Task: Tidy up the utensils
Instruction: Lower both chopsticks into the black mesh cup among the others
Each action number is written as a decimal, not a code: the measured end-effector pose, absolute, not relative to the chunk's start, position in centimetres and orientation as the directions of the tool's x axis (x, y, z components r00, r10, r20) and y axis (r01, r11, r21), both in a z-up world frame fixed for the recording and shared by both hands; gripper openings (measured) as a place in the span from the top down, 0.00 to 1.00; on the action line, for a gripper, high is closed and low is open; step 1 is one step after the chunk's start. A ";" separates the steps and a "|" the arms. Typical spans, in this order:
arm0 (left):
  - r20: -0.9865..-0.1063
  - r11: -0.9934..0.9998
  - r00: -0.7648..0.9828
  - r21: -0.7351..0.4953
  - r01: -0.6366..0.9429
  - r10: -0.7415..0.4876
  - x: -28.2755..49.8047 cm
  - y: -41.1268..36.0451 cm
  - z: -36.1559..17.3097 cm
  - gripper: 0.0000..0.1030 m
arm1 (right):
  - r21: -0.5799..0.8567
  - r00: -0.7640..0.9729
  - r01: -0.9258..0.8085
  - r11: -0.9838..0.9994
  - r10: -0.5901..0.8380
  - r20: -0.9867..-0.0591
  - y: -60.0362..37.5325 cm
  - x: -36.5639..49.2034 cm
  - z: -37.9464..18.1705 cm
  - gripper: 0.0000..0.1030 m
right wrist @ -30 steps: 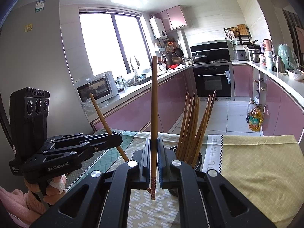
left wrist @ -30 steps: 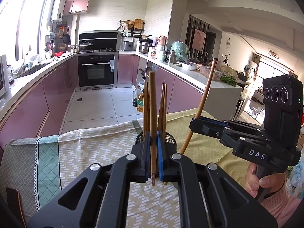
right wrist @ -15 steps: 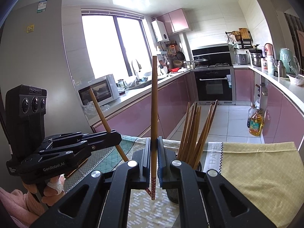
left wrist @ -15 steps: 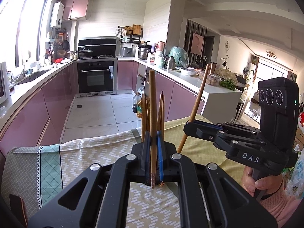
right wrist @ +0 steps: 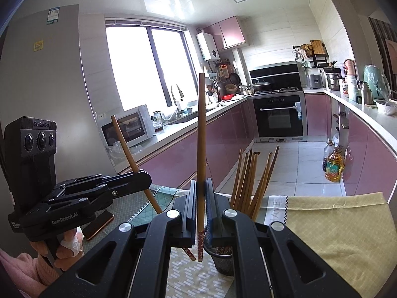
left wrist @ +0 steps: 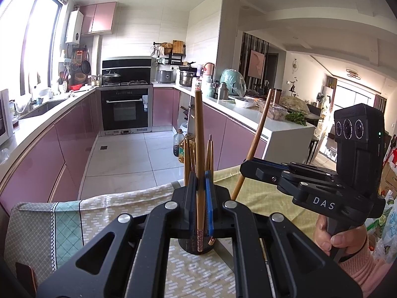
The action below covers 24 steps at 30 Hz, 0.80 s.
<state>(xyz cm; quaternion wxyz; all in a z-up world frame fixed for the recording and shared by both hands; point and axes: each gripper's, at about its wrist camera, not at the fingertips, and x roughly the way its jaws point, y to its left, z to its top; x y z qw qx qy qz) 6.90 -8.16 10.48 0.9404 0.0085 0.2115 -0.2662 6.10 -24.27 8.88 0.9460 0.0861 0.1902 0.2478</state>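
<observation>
My left gripper (left wrist: 200,181) is shut on a wooden chopstick (left wrist: 199,134), held upright just above a black mesh holder (left wrist: 196,245) with several chopsticks (left wrist: 210,154) in it. My right gripper (right wrist: 200,188) is shut on another chopstick (right wrist: 201,134), also upright, its patterned end beside the same holder (right wrist: 223,260) with its chopsticks (right wrist: 250,176). In the left wrist view the right gripper (left wrist: 250,167) holds its chopstick (left wrist: 258,134) tilted to the right of the holder. In the right wrist view the left gripper (right wrist: 141,178) holds its chopstick (right wrist: 129,154) tilted.
The table carries a patterned cloth (left wrist: 94,221) with a yellow part (right wrist: 335,223). A phone (right wrist: 99,223) lies on it near the left hand. Beyond the table edge are pink kitchen cabinets (left wrist: 44,154), an oven (left wrist: 126,109) and oil bottles (right wrist: 333,166) on the floor.
Both grippers have risen and tipped, so the holder sits lower and closer in both views. Each still holds its chopstick.
</observation>
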 end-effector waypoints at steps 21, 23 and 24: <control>-0.369 0.852 0.776 -0.101 0.513 -0.511 7.3 -8.5 11.9 0.93 | 0.263 0.815 -0.418 0.869 0.487 -0.315 -24.8 7.0 9.3 0.94; -0.368 0.852 0.776 -0.101 0.514 -0.512 7.3 -8.5 11.9 0.93 | 0.262 0.816 -0.415 0.871 0.484 -0.316 -24.9 7.1 9.3 0.94; -0.368 0.852 0.777 -0.101 0.513 -0.511 7.3 -8.5 11.9 0.93 | 0.262 0.817 -0.414 0.872 0.483 -0.316 -24.9 7.2 9.3 0.94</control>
